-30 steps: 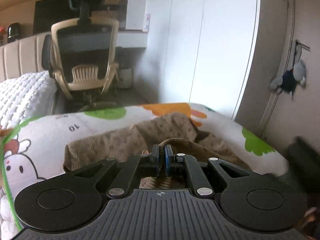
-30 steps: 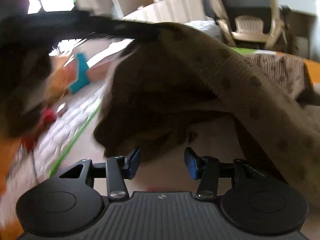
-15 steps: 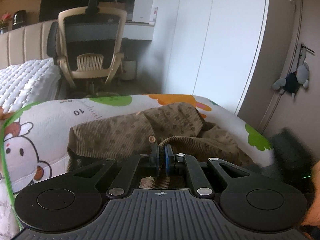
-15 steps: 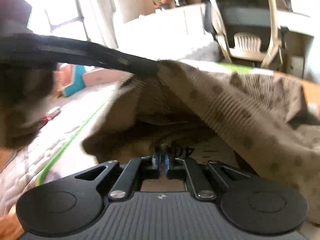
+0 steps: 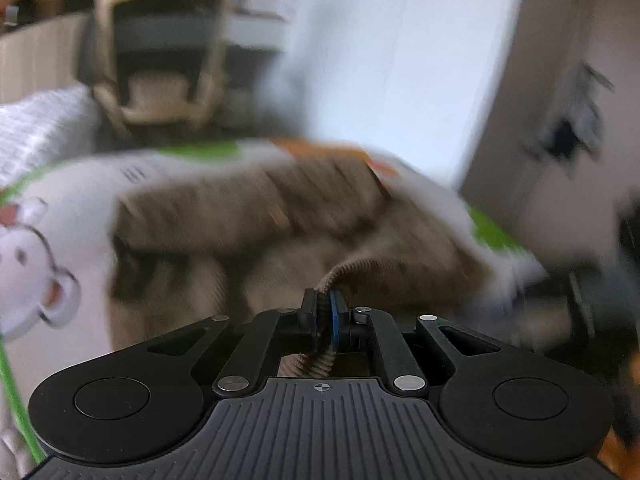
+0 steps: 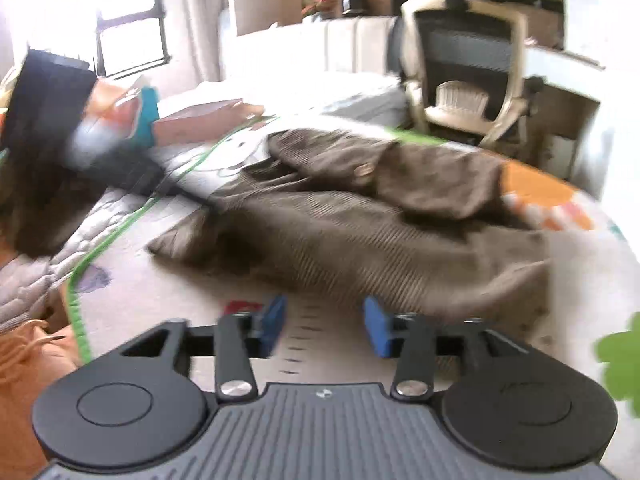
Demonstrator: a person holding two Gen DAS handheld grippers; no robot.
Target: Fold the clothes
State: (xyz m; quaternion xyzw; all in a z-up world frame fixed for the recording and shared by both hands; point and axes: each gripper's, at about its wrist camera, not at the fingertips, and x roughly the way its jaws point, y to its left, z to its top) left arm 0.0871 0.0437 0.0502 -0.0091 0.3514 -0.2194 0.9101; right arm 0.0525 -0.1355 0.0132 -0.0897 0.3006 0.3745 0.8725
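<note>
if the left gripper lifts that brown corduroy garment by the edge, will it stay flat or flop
Probably flop: the brown corduroy garment lies in soft folds and bunches on the printed mat. The edge pinched in the left gripper already curls over, so it likely drapes. Its ribbed cloth looks thick, so it may drag rather than slide.

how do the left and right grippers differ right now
The left gripper is shut, pinching a fold of the brown corduroy garment; the right gripper is open and holds nothing. The left one grips cloth; the right sits just short of the garment's near edge. Both have blue pads.
</note>
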